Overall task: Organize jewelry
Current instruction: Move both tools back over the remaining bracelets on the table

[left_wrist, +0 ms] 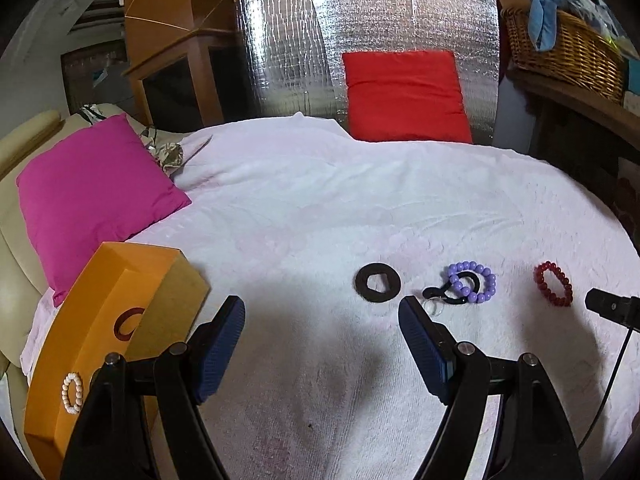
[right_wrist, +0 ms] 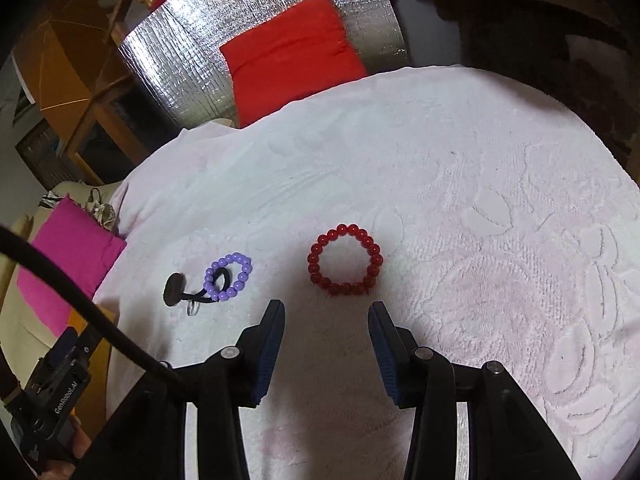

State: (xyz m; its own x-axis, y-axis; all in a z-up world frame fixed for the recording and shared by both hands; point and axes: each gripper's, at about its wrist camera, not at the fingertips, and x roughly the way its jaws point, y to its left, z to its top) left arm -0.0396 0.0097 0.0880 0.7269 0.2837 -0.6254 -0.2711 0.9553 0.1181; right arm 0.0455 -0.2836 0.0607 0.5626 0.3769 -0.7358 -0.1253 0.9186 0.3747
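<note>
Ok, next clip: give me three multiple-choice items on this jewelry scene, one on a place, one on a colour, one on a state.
1. Where is the white bead bracelet?
A. on the orange box
B. on the towel
C. in the wicker basket

2. What colour is the bracelet straight ahead of the right tool?
A. purple
B. dark red
C. white

3. How is the left tool?
A. shut on a bracelet
B. open, empty
C. shut, empty

Key: 1 A, it rests on the box top; 2 B, red beads lie beyond its fingertips; 3 B, the fingers stand apart over bare towel.

A shiny silver sheet [left_wrist: 368,48] stands behind the red pillow [left_wrist: 404,96], with a basket [left_wrist: 568,48] beside it.
</note>
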